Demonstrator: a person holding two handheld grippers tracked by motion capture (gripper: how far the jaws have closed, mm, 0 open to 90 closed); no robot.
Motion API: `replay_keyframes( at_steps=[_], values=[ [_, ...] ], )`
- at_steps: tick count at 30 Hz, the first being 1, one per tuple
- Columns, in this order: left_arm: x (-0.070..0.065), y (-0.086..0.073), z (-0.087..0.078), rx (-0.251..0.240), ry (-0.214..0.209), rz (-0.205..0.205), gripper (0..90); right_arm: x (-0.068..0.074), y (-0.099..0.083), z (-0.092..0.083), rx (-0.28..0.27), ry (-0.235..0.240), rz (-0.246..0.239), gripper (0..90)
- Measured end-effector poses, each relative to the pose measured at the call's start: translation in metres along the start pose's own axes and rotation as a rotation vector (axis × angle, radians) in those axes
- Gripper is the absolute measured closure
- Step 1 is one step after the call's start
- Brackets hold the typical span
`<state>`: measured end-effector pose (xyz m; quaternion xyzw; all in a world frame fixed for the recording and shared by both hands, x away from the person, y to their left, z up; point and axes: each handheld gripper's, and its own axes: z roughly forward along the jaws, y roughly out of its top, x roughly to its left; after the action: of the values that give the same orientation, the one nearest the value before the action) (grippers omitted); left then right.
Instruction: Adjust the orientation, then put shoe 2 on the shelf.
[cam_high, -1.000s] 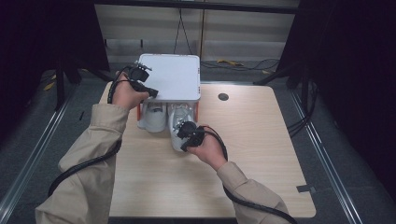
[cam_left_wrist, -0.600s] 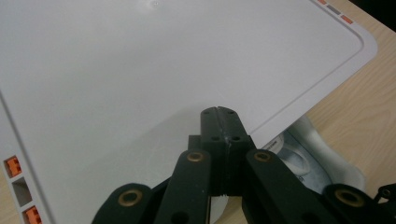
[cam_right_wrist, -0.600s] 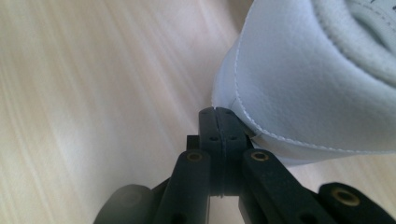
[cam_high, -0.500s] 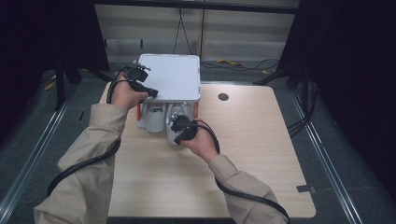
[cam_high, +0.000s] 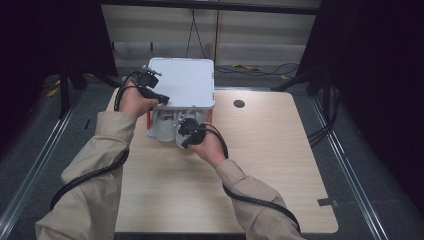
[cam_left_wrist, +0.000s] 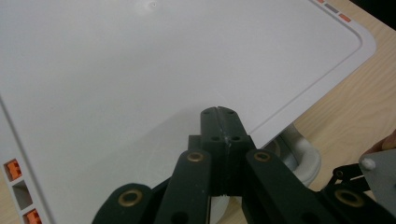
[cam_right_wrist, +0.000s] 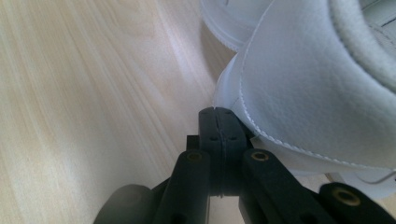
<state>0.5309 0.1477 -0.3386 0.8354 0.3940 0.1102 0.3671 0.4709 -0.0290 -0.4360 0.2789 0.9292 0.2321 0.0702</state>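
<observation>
Your left gripper (cam_left_wrist: 218, 111) has its fingers closed on the flat white plastic lid (cam_high: 183, 82). Your right gripper (cam_right_wrist: 218, 111), fingers closed and empty, touches the white leather shoe (cam_right_wrist: 317, 79) on the wooden worktop (cam_high: 280, 165).

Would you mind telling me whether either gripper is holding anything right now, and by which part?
Neither holds anything. The left gripper is shut, tips against the white lid; the right gripper is shut, tips against the white shoe's heel.

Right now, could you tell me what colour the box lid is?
White lid, clearest in the left gripper view.
</observation>
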Motion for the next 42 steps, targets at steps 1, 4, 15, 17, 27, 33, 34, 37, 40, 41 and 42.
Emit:
replay_keyframes(
  at_steps=[1, 4, 15, 17, 27, 33, 34, 37, 40, 41, 42],
  values=[
    [0.0, 0.001, 0.0, 0.006, 0.004, 0.005, 90.0, -0.001, 0.0, 0.0, 0.0, -0.007, -0.002, 90.0],
    [0.0, 0.001, 0.0, 0.006, 0.0, 0.0, 90.0, -0.007, 0.001, 0.001, -0.009, -0.043, 0.0, 90.0],
    [0.0, 0.002, 0.0, 0.012, 0.004, 0.009, 90.0, -0.017, 0.009, 0.006, 0.003, -0.086, -0.001, 90.0],
    [0.0, 0.001, 0.0, 0.008, 0.004, 0.005, 90.0, -0.02, 0.008, 0.008, -0.004, -0.074, 0.022, 90.0],
    [0.001, 0.001, -0.001, 0.004, 0.019, 0.0, 86.7, -0.016, 0.006, 0.006, -0.023, -0.042, 0.062, 76.4],
    [-0.002, 0.003, -0.004, 0.01, 0.045, -0.031, 76.4, -0.015, -0.012, -0.011, -0.007, 0.027, 0.111, 57.9],
    [-0.001, 0.002, -0.005, 0.009, 0.047, -0.045, 74.1, -0.015, -0.016, -0.014, 0.006, 0.032, 0.113, 56.0],
    [-0.001, 0.0, -0.01, 0.02, 0.041, -0.065, 64.9, -0.016, -0.029, -0.027, 0.013, 0.04, 0.125, 46.9],
    [-0.003, -0.004, -0.016, 0.009, 0.018, -0.082, 59.2, -0.019, -0.041, -0.037, -0.001, 0.039, 0.137, 40.9],
    [-0.004, -0.006, -0.02, 0.006, 0.009, -0.089, 57.6, -0.019, -0.045, -0.041, -0.002, 0.036, 0.149, 38.9],
    [-0.005, -0.007, -0.022, 0.009, 0.014, -0.092, 54.7, -0.021, -0.051, -0.046, -0.008, 0.028, 0.157, 37.3]
  ],
)
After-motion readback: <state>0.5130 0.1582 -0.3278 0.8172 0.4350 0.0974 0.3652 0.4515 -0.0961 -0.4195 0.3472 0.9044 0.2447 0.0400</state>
